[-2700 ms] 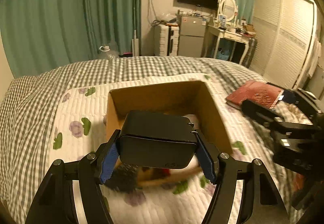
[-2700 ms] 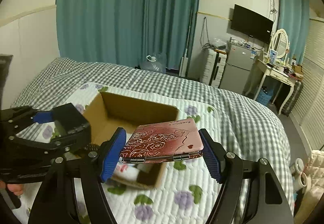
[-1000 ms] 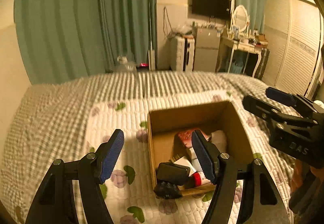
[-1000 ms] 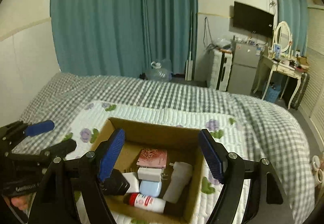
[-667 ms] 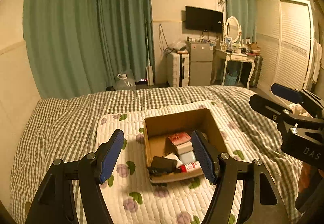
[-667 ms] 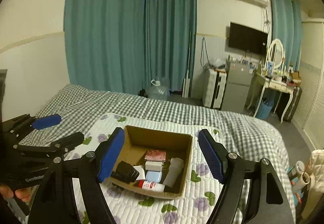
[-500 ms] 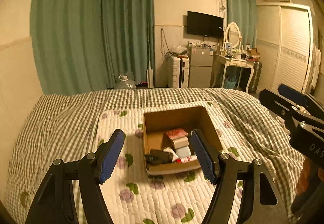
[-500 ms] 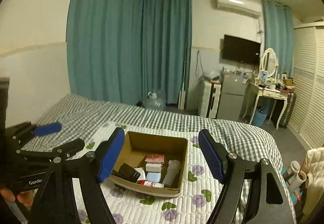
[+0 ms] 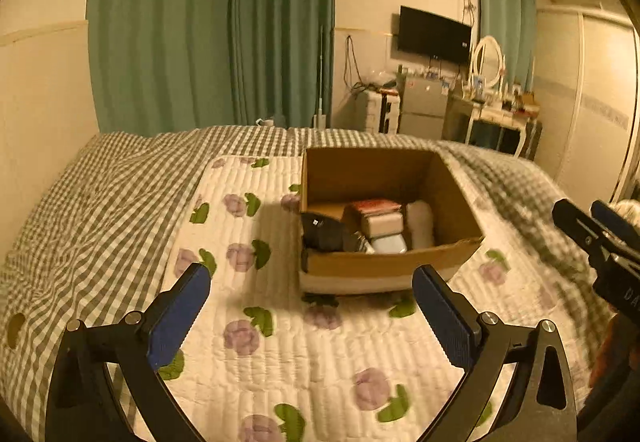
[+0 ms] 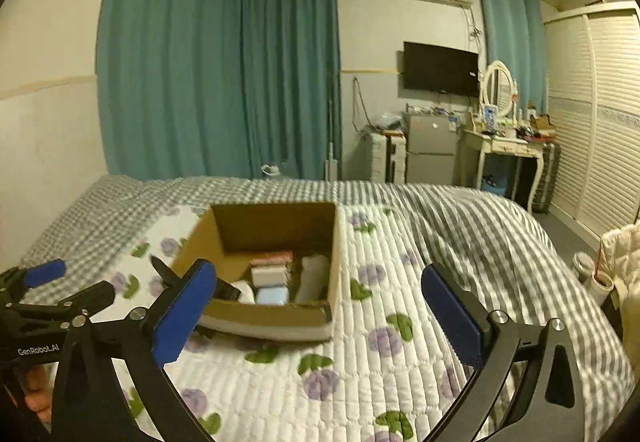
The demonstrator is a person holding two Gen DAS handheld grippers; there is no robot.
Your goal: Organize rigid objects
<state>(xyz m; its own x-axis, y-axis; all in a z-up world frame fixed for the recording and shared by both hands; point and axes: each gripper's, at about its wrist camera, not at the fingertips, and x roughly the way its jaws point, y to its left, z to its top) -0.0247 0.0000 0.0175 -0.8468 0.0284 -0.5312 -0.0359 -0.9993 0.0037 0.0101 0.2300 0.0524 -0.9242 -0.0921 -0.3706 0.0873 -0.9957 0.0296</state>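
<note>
Left gripper (image 9: 310,306): we hold it spread, empty.
Right gripper (image 10: 320,312): ours, spread, empty.
Cardboard box (image 9: 456,198): ahead of both, on floral quilt (image 9: 280,342).

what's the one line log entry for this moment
left tool: open, empty | right tool: open, empty | box: on floral quilt, holds red case, black case, other small items | both tools short of box
</note>
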